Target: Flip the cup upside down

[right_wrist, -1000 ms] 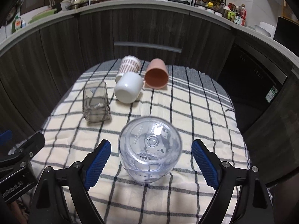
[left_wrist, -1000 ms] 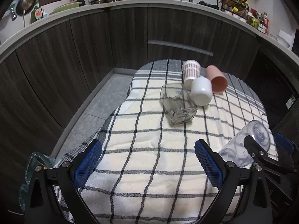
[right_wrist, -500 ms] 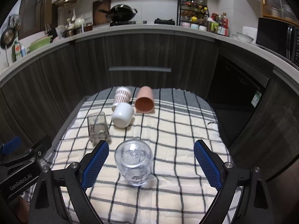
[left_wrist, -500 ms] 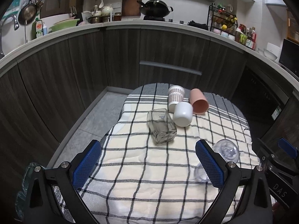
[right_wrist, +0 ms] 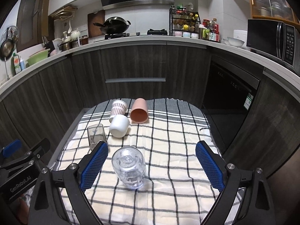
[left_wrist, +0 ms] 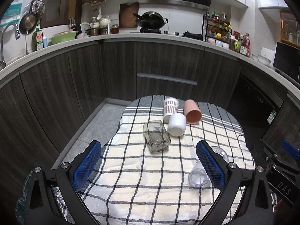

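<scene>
Blue-padded fingers (right_wrist: 94, 166) of my right gripper (right_wrist: 151, 166) wide apart, holding nothing, round clear plastic cup (right_wrist: 129, 167) upside down between them, left gripper (left_wrist: 150, 166) also spread and empty, "GenRobot.AI" and "DAS" readable on the bodies.

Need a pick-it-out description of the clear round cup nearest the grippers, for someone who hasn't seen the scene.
Start at the checked cloth on the table in front of the dark kitchen cabinets. Four cups lie in a cluster at its far end; the clear round cup stands alone at the near end, ahead of the open right gripper. Unlike the square glass, it is round and stands base up, apart from the rest.
</scene>
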Motion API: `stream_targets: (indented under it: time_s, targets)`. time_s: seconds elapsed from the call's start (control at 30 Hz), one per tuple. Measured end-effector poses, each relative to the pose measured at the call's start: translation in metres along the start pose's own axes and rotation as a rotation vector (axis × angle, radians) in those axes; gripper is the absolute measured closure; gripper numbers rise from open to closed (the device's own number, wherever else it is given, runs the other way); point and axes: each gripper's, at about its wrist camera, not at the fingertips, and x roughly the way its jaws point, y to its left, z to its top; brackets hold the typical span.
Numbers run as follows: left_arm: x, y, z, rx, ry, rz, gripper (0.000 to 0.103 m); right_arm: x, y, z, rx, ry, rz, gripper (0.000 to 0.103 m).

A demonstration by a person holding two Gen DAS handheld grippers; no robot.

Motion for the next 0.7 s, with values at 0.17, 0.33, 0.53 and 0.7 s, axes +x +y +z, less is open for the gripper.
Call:
stream_targets:
  time_s: [0.17,0.33,0.53,0.7]
  targets:
    - [-0.012,-0.006,-0.002,0.014,-0.031,-0.003,0.0,-0.011,-0.007,-0.001,0.008,-0.023,0.003,0.004]
    - [-0.019,-0.008,-0.002,0.03,-0.046,0.007,0.0,-0.02,-0.012,-0.002,0.019,-0.048,0.002,0.004]
    - [-0.024,-0.008,-0.002,0.031,-0.053,0.013,0.0,-0.028,-0.016,-0.002,0.034,-0.067,0.003,0.004]
    - [-0.024,-0.008,-0.002,0.029,-0.055,0.014,0.0,-0.033,-0.017,-0.001,0.032,-0.076,0.001,0.004]
